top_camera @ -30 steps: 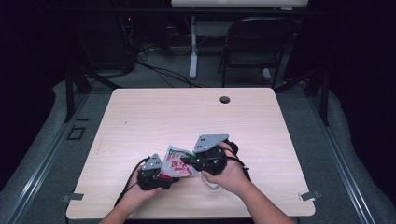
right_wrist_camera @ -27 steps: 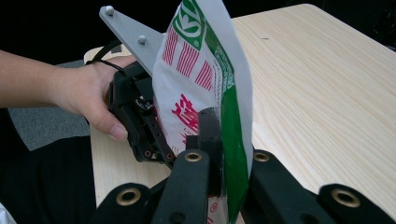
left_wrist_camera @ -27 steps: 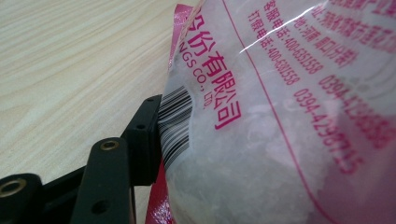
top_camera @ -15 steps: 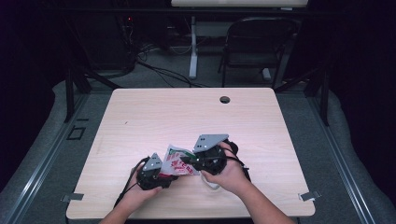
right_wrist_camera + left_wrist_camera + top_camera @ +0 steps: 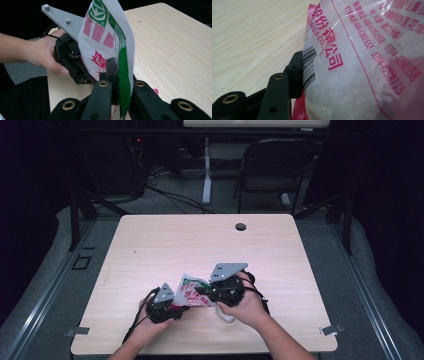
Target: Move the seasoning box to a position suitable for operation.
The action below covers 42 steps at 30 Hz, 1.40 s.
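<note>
- High view: the plastic packet (image 5: 189,290) sits between the left gripper (image 5: 172,306) and right gripper (image 5: 202,295), near the table (image 5: 200,245) front edge; bare wood lies beyond.
- Left gripper view: jaws have been closing around the packet's barcode side; contact uncertain.
- Right gripper view: jaws clamped on the packet's green edge.

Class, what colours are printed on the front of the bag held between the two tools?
White bag with a green band and red stripes and lettering; clearest in the right gripper view.

Wood-grain table (image 5: 165,245), cable hole (image 5: 240,226) near far edge; folding chair (image 5: 270,175) just behind table.
</note>
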Each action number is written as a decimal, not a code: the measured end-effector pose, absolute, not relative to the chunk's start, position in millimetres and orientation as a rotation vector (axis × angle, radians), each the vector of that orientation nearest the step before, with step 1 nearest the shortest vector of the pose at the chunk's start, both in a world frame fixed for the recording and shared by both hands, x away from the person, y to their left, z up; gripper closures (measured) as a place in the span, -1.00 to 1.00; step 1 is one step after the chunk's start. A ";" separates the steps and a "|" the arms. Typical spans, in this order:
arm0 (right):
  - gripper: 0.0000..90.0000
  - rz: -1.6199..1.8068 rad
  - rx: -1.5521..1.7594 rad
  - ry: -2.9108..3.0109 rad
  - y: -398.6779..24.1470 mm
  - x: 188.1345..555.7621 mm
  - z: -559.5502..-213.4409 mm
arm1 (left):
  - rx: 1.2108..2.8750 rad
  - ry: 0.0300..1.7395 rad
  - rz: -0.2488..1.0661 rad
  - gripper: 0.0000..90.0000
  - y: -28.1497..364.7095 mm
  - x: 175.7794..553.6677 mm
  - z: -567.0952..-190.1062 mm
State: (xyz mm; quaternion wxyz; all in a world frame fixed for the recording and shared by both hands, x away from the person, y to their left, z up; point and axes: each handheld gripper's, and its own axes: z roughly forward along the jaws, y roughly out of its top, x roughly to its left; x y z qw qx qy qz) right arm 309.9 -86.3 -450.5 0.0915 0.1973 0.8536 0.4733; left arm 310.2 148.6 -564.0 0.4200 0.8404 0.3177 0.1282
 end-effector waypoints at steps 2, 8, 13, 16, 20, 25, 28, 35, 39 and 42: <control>1.00 1.398 0.586 2.538 -87.6 310.5 -450.9 | 2.116 0.794 0.329 0.22 148.0 310.1 -563.0; 1.00 1.401 0.601 2.532 -91.8 311.7 -452.4 | 2.126 0.805 0.390 0.30 145.4 308.5 -558.4; 0.99 1.418 0.615 2.524 -94.3 312.7 -451.8 | 2.127 0.815 0.471 0.32 144.1 308.5 -552.3; 0.98 1.418 0.621 2.519 -96.4 313.6 -451.2 | 2.139 0.812 0.508 0.33 142.8 309.4 -548.8; 0.97 1.407 0.633 2.513 -98.3 314.1 -451.6 | 2.153 0.811 0.541 0.34 140.8 310.1 -547.6; 0.93 1.409 0.659 2.513 -102.0 315.9 -453.1 | 2.160 0.812 0.571 0.35 139.6 312.6 -546.0; 0.88 1.428 0.679 2.499 -104.5 316.8 -453.1 | 2.157 0.818 0.586 0.36 139.4 314.2 -544.9; 0.80 1.461 0.717 2.462 -114.4 316.9 -450.4 | 2.145 0.826 0.625 0.38 137.5 317.7 -540.1; 0.75 1.477 0.731 2.441 -120.6 314.9 -447.9 | 2.144 0.819 0.656 0.38 134.6 319.2 -536.3; 0.72 1.479 0.731 2.427 -125.0 313.5 -446.2 | 2.147 0.809 0.679 0.38 131.7 319.5 -534.2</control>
